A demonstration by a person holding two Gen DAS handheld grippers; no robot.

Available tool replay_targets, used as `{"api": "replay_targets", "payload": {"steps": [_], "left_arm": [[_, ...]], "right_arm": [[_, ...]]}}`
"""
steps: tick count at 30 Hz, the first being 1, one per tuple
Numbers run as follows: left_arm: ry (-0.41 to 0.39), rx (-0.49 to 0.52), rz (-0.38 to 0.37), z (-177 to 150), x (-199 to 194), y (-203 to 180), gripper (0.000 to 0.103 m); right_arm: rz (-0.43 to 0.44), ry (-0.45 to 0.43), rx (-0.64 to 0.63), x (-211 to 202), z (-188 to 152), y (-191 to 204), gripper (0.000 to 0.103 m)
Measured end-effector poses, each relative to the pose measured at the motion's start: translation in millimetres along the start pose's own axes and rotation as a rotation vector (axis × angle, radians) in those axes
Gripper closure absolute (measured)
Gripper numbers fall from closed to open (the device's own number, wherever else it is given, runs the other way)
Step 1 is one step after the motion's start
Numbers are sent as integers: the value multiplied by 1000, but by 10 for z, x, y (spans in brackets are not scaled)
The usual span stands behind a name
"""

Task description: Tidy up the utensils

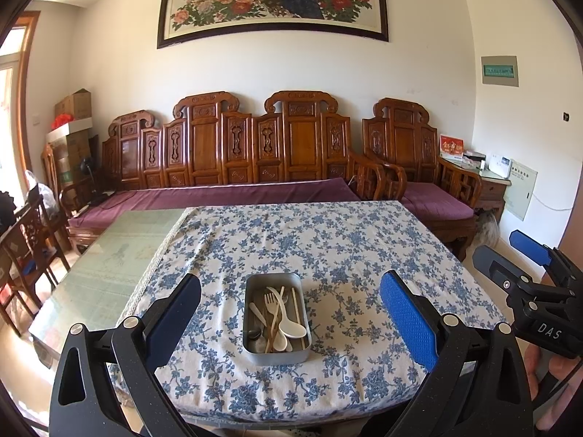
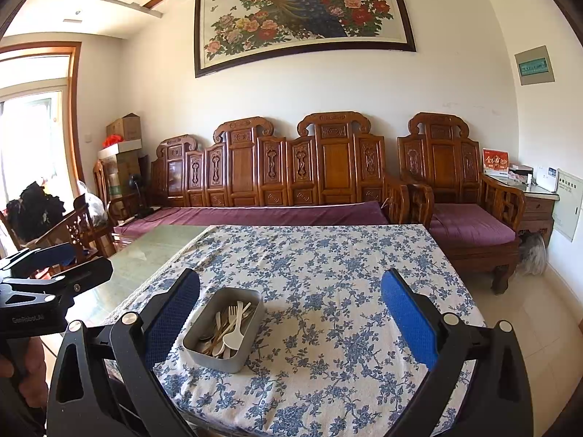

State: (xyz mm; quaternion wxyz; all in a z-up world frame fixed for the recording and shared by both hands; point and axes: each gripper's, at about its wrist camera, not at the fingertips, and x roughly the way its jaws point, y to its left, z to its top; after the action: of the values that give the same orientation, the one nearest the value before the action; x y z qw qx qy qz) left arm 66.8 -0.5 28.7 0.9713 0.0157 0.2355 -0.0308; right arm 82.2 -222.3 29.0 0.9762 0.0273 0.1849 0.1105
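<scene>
Where the left wrist view looks down, the left gripper [image 1: 289, 313] is held wide apart above the floral tablecloth [image 1: 328, 240], framing a metal tin [image 1: 277, 355] of utensils [image 1: 280, 313]. From the right wrist view, the right gripper [image 2: 290, 315] is likewise spread wide, the tin [image 2: 218, 358] lying toward its left finger [image 2: 171, 313].

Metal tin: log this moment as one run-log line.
left gripper open, above table | right gripper open, above table | metal tin on floral tablecloth, holds utensils | nothing grasped
</scene>
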Motion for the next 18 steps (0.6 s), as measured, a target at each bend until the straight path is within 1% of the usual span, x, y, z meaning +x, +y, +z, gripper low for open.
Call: {"api": "replay_targets", "payload": {"steps": [18], "left_arm": [[-2, 1, 6, 39, -26, 3, 8]], "right_arm": [[3, -4, 8, -22, 36, 34, 3]]}}
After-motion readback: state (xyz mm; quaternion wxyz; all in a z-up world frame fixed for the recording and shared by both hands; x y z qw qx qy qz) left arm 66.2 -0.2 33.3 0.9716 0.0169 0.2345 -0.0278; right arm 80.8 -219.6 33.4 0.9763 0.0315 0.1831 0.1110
